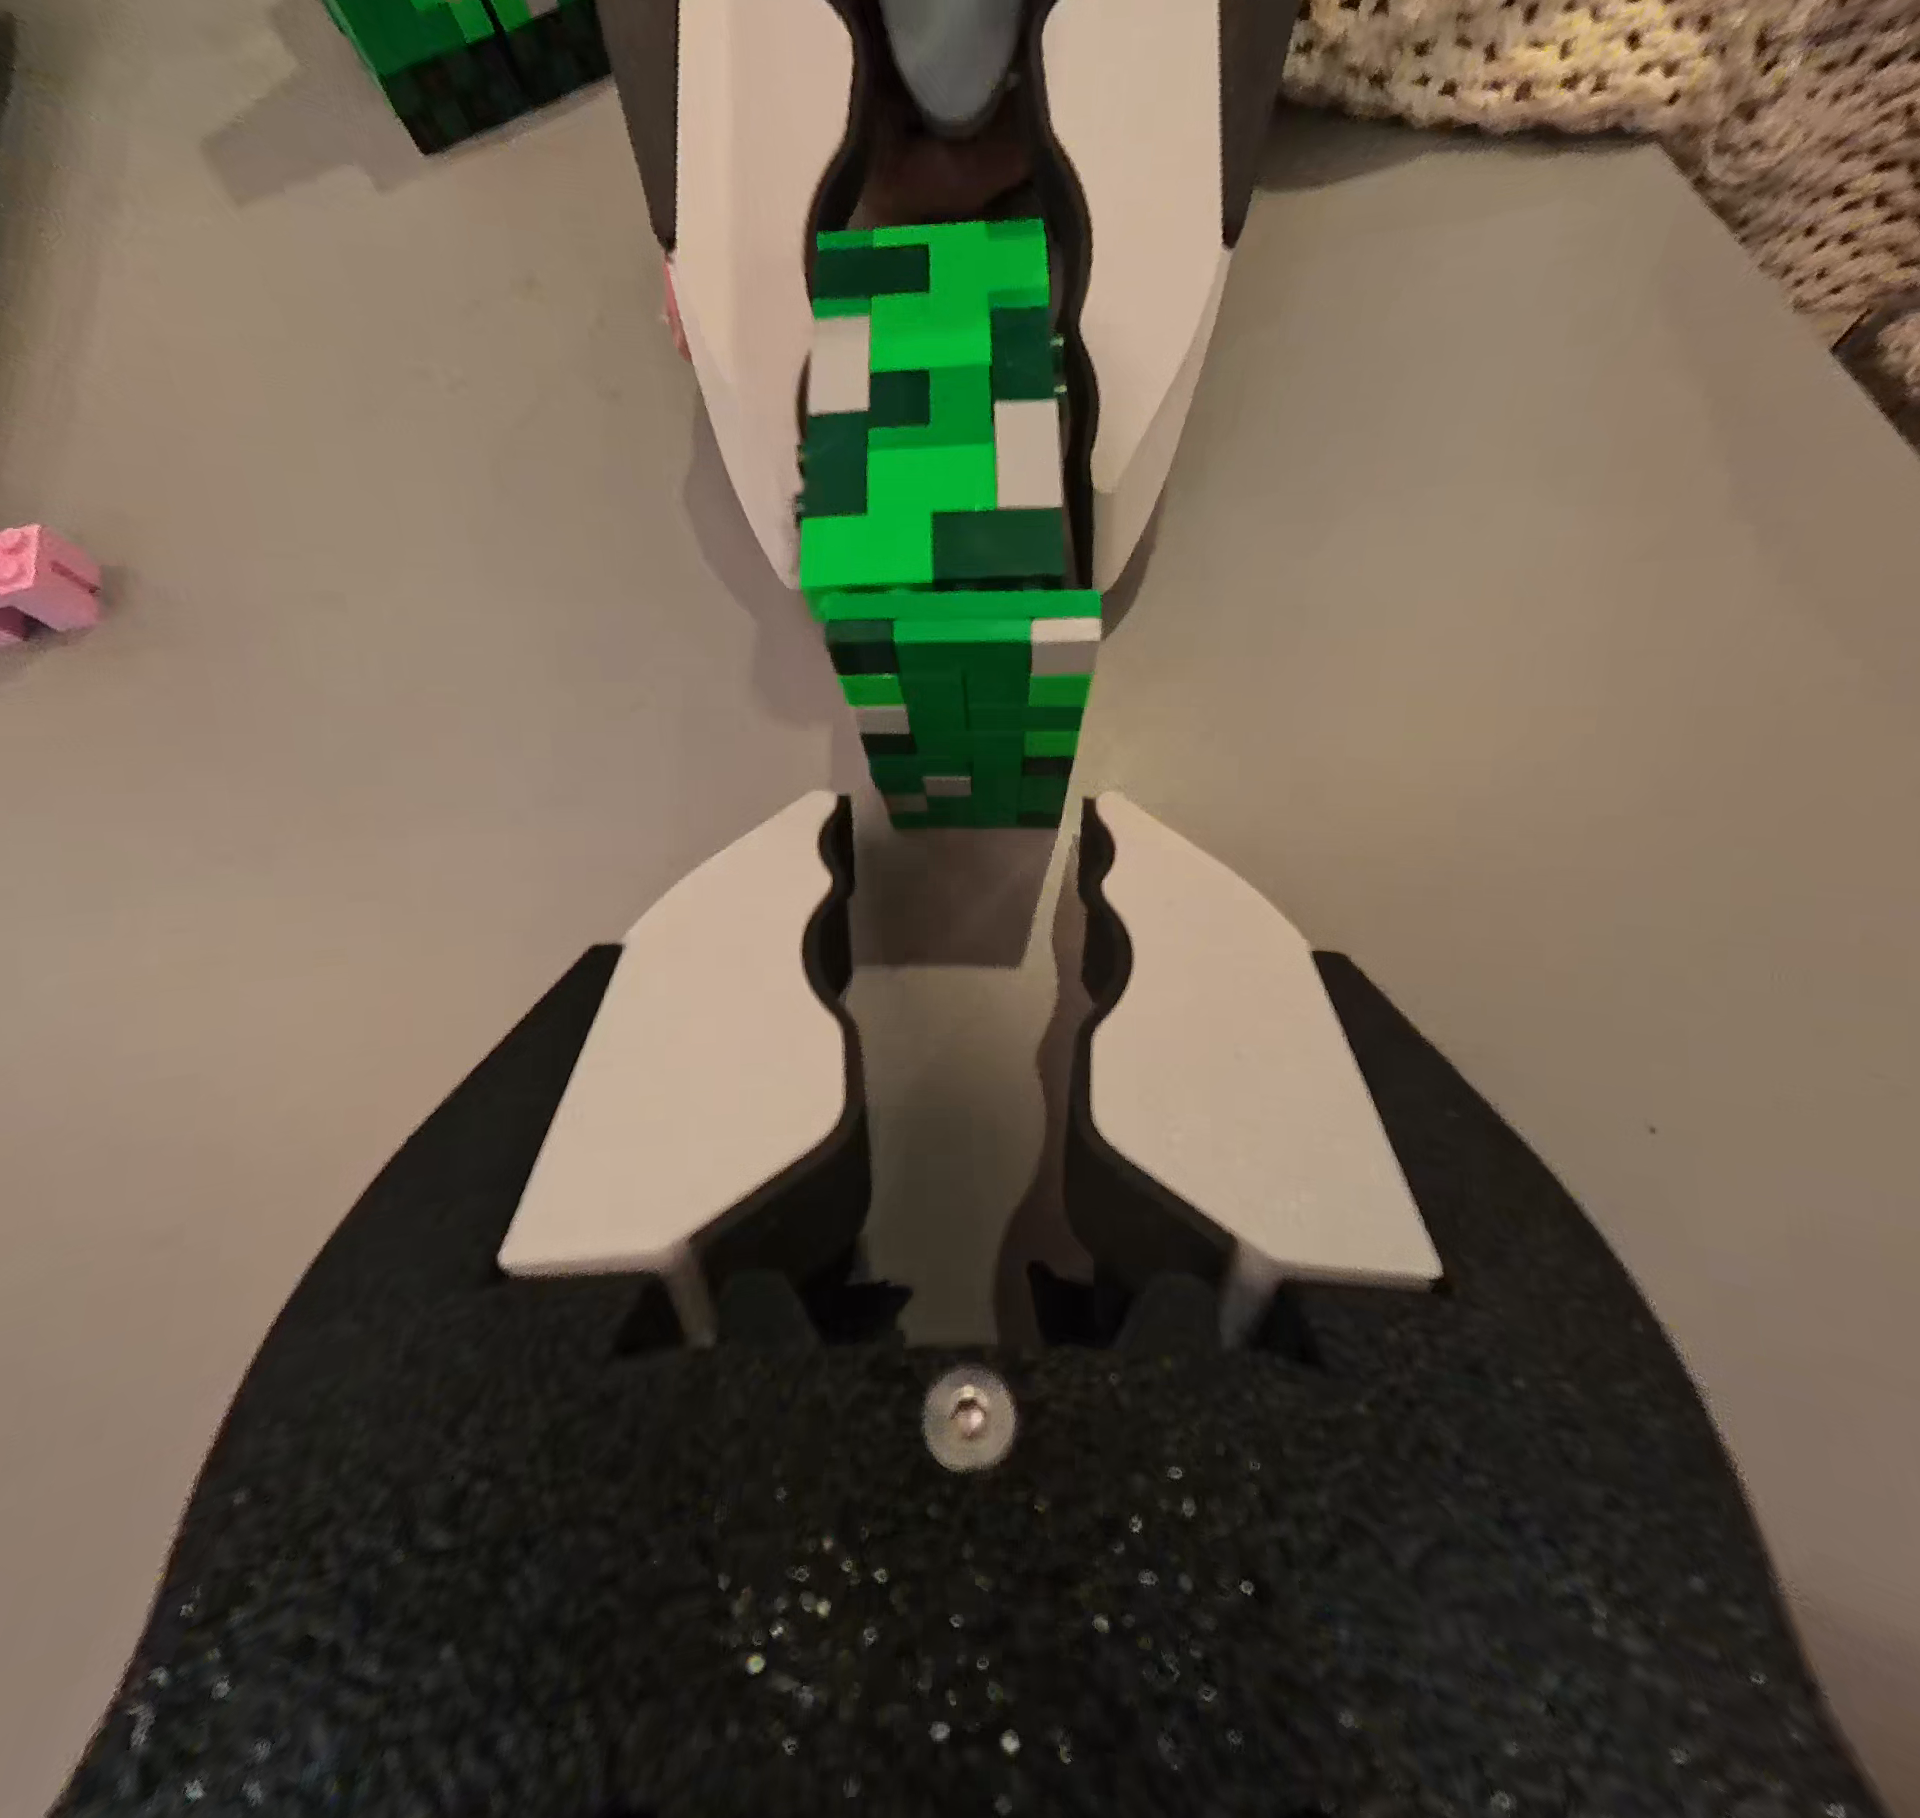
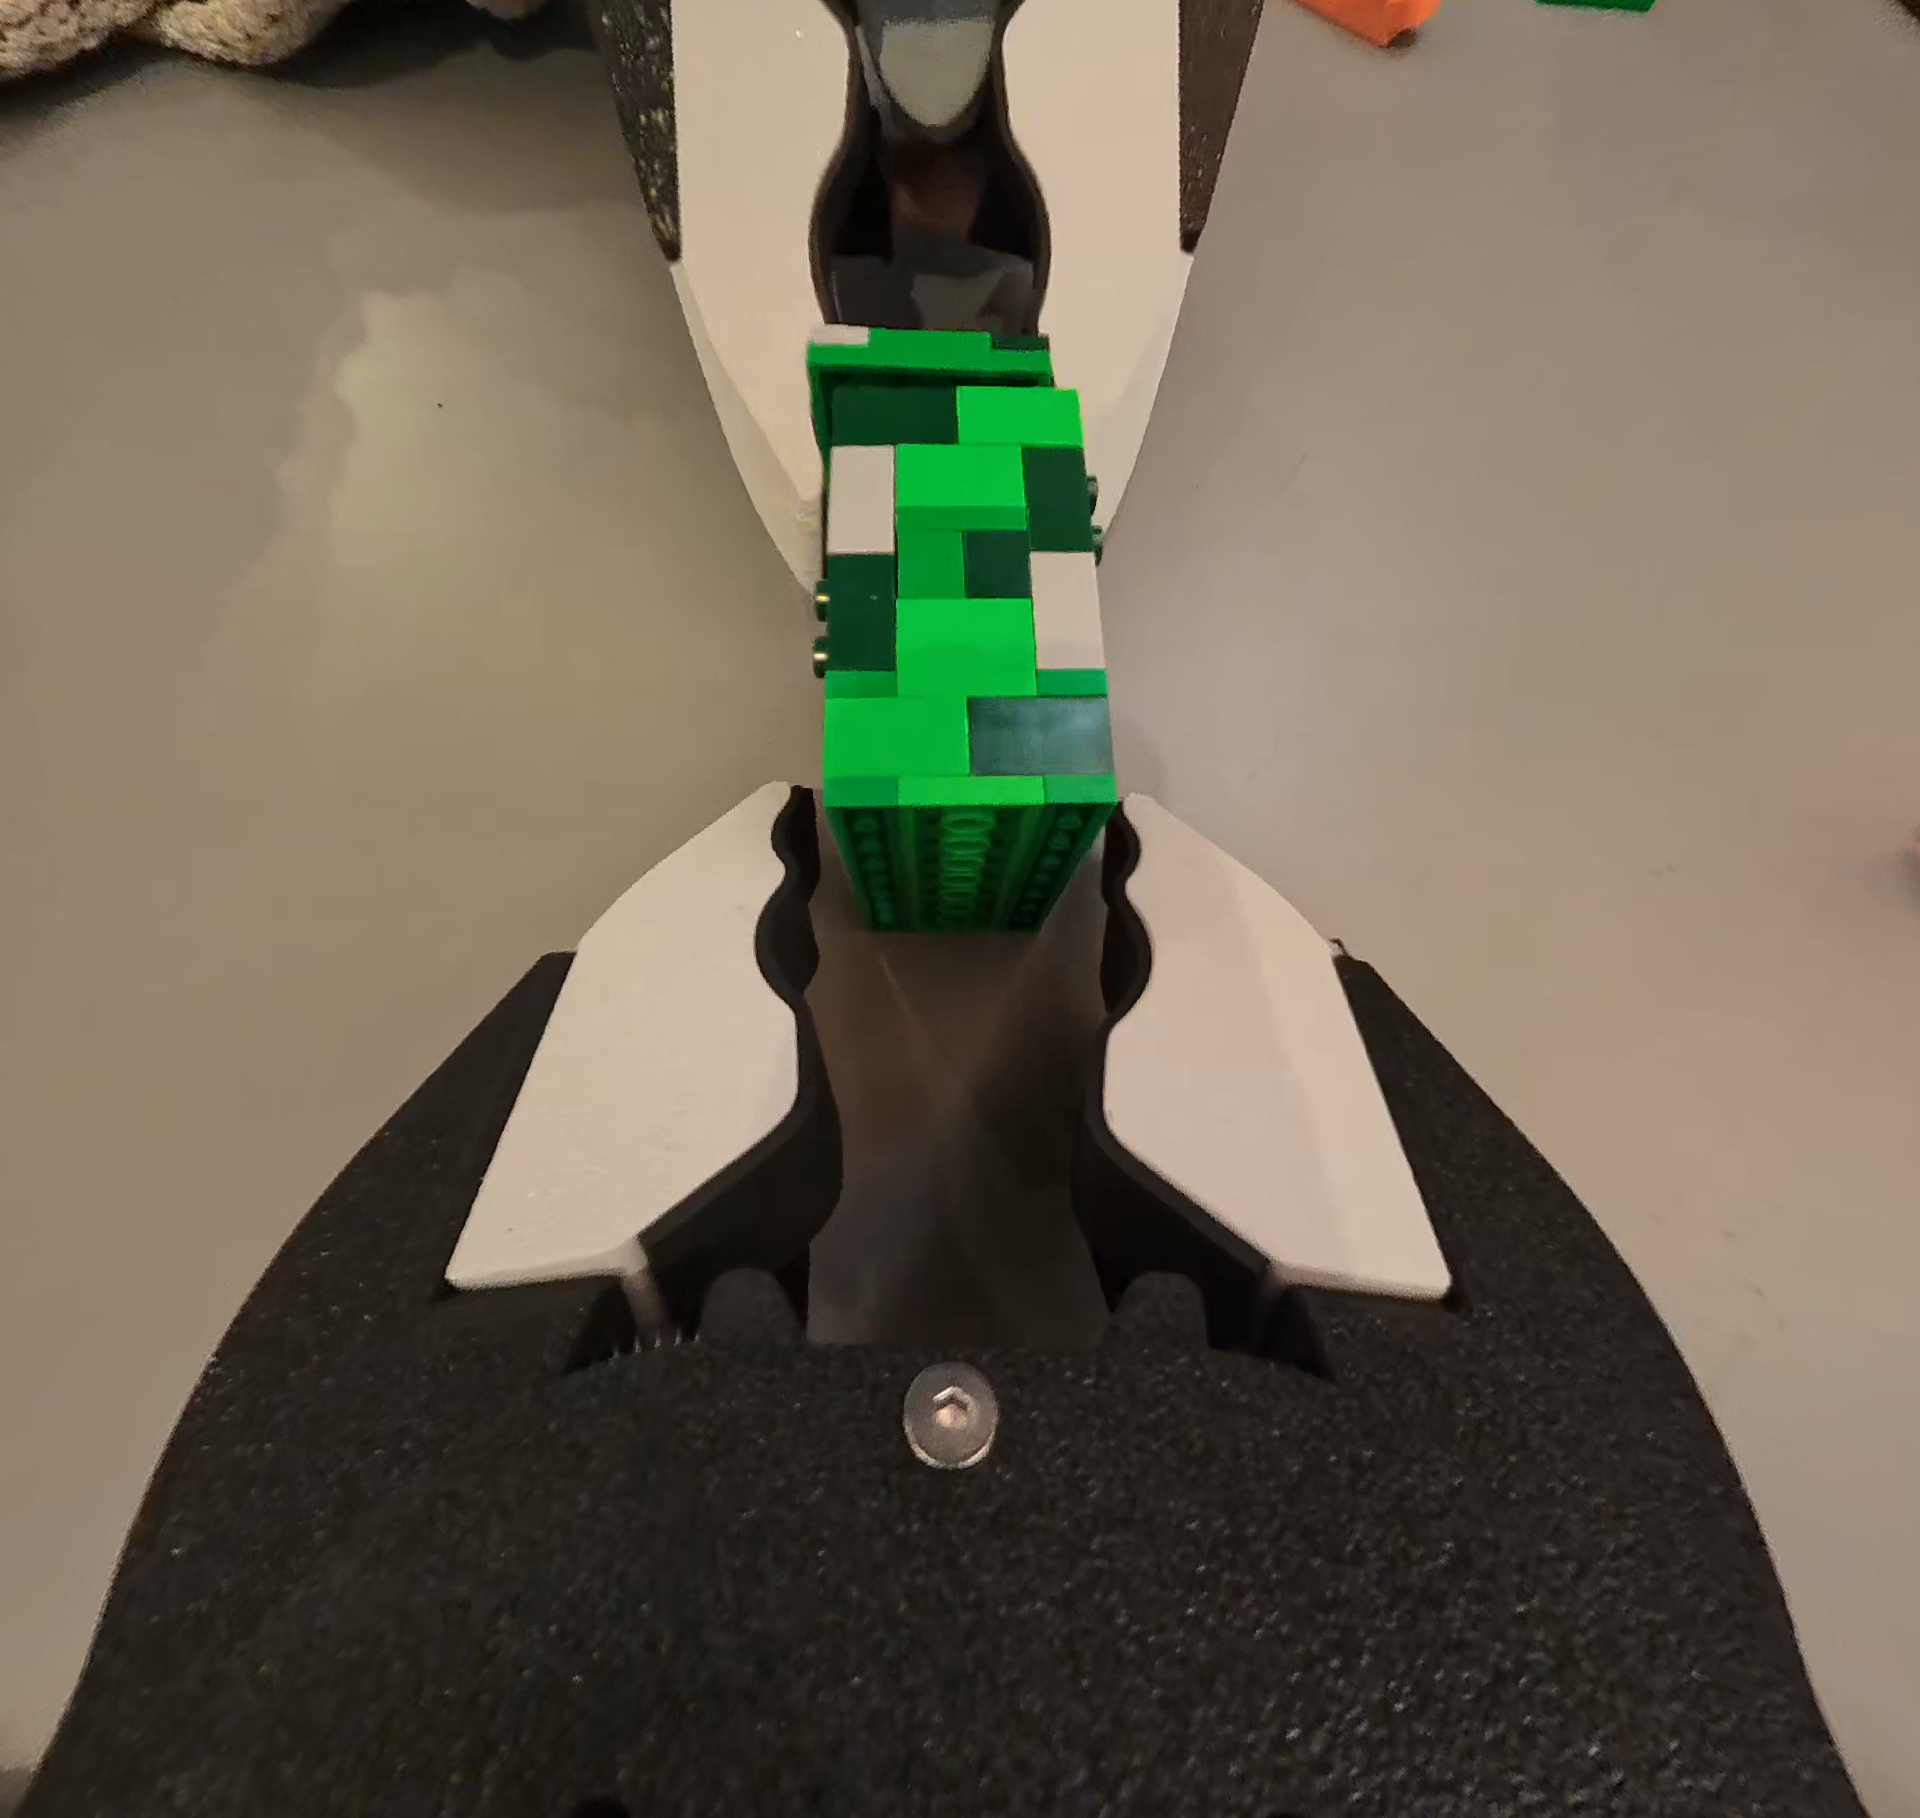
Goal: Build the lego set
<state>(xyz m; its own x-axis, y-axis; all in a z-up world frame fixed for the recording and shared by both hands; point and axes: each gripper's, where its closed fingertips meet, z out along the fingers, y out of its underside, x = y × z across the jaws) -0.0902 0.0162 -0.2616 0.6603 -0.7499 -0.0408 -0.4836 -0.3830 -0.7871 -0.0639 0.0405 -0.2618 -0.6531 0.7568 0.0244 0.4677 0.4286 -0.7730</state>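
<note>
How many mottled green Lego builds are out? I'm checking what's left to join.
2. The held build spans between the left gripper and right gripper; the standing build sits on the table, top left of the left wrist view. Others may be hidden.

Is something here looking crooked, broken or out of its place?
Nothing looks broken. The green block sits straight between the right gripper and left gripper. Only a pink brick lies loose at the table edge.

A second green block build (image 1: 457, 12) is cut off by the top edge; pink brick (image 1: 47, 584) cropped at left.
</note>
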